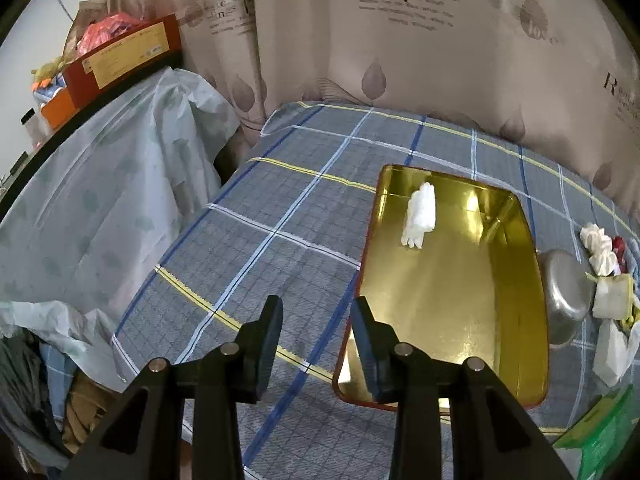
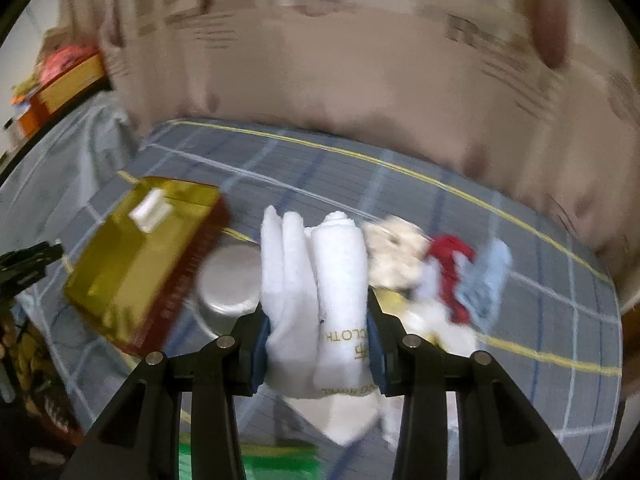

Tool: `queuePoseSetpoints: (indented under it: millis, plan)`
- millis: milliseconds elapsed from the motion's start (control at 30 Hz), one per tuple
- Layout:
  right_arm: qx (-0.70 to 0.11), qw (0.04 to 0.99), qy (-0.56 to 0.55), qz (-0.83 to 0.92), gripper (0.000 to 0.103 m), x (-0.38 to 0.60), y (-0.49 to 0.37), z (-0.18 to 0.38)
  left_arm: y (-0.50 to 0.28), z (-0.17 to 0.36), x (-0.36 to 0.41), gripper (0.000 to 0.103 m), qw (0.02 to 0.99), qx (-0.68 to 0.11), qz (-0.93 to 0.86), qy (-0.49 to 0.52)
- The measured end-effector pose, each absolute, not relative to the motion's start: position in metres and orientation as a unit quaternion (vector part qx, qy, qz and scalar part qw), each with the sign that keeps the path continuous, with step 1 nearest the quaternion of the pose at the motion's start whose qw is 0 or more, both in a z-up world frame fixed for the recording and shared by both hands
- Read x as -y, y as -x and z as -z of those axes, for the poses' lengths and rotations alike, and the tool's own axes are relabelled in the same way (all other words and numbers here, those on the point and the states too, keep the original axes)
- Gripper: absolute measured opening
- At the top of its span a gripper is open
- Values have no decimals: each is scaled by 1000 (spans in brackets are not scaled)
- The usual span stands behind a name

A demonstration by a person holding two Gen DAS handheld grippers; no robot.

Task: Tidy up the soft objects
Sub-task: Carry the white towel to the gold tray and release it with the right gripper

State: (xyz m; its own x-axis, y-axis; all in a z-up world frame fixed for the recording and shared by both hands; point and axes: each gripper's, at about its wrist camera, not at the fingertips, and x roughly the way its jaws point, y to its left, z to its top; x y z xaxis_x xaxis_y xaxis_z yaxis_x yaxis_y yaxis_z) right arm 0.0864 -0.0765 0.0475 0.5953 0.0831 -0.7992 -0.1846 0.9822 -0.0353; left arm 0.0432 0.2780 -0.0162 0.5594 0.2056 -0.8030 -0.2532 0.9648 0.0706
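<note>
Two views, and the right wrist one is smeared, so the pile of soft items (image 2: 436, 276) right of the right gripper (image 2: 318, 344) is hard to separate: cream, red and pale blue fabric, edges unclear. Right gripper is clamped on a rolled white towel (image 2: 320, 304), pads pressing both sides; the roll's lower end hangs out under the fingers and its gold lettering is only partly readable. Left gripper (image 1: 316, 334) is part open with nothing between the pads, over the plaid tablecloth (image 1: 256, 216), its right finger overlapping the near left corner of the gold tray (image 1: 448, 304). One small white folded cloth (image 1: 420, 216) lies in the tray's far half. A steel bowl (image 1: 566, 300) sits upside down just right of the tray. The green packet (image 1: 604, 436) at near right is cut off by the lens edge. A printed curtain (image 1: 400, 52) backs the table.
</note>
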Motion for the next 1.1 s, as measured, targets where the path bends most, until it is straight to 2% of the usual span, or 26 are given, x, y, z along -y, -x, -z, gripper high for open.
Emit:
queuePoseSetpoints:
  millis: [300, 700, 1000, 1100]
  plan:
    - [-450, 876, 82, -156, 37, -23, -118, -46, -44, 15, -291, 36, 881, -448, -145, 39]
    - [-485, 848, 119, -179, 39, -117, -174, 10, -42, 20, -313, 36, 875, -450, -166, 60]
    - [-502, 839, 136, -157, 44, -131, -208, 40, -43, 22, -326, 36, 869, -453, -180, 81]
    - [-506, 836, 141, -161, 52, -136, -215, 45, -43, 24, -326, 36, 868, -456, -177, 81]
